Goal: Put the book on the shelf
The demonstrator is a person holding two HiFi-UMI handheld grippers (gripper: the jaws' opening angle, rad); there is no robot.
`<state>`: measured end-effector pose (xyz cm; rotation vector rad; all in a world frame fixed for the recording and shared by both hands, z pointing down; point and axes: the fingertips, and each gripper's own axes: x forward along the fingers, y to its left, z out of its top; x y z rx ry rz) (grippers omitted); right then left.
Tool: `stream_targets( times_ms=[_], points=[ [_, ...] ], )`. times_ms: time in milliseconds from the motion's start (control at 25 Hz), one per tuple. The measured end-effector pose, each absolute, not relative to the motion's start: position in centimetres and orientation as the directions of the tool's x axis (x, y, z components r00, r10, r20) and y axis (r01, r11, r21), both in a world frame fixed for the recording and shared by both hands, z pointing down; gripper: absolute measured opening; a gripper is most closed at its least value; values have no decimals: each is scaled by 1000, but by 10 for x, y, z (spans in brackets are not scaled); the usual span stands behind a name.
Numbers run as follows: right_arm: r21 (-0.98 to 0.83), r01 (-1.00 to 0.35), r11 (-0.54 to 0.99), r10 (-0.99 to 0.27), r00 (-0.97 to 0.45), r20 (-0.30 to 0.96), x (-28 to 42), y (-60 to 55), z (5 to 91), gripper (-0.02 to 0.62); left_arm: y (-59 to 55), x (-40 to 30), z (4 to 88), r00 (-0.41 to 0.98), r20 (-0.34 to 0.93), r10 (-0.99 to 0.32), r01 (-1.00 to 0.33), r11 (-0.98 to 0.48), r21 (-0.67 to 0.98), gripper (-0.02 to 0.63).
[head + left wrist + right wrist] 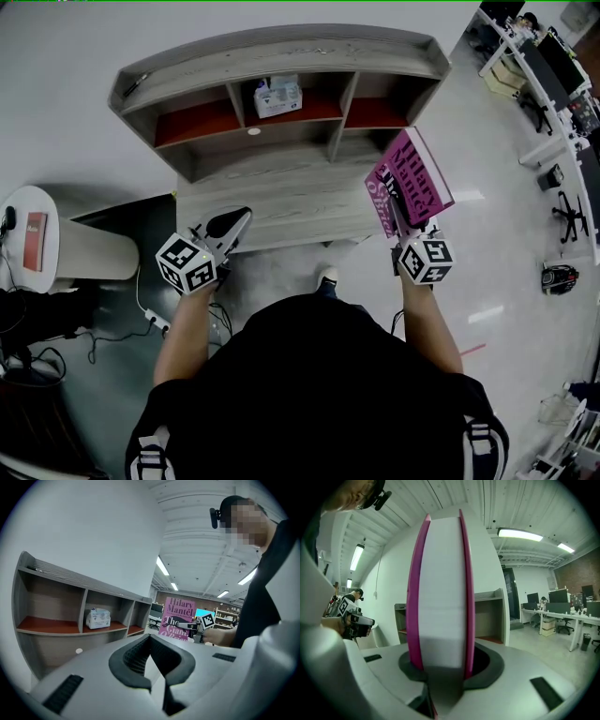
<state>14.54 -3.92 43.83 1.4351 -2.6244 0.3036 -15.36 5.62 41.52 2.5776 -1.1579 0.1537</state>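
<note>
The right gripper's (443, 670) jaws pinch the lower edge of a hardback book (440, 588). It stands upright between them at the middle of the right gripper view, its white page block facing the camera between two magenta covers. The left gripper's (150, 641) ribbed pads are pressed together with nothing between them.

In the head view the left gripper sits at lower left of centre and points at the front edge of the lower board (281, 192) of a grey wood-grain shelf unit (281, 52). The book is at right of centre, magenta cover up with "Hilary Mantel" printed on it. It is held above the right end of that board, in front of the right-hand compartment; I cannot tell whether it touches anything.

The unit has three compartments with red-orange floors. The middle one holds a white packet (277, 97). A round white table (70, 248) with a red booklet (36, 241) on it sits at the left edge. Office desks (553, 66) fill the upper right corner. The person's black top (319, 394) fills the bottom of the frame.
</note>
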Motion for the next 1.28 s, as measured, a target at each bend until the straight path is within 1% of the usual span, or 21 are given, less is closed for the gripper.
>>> stream_targets(
  times_ms=[880,1280],
  points=[
    [-110,-831,546,-794,-554,248,158,-89,453,147,12,-129,436,668,253,-700,-744,-619,250,20],
    [-104,-830,548,-796,-555,242,160,-112,455,147,-7,-132,437,659,270,-702,-752,-614,239,20]
  ],
)
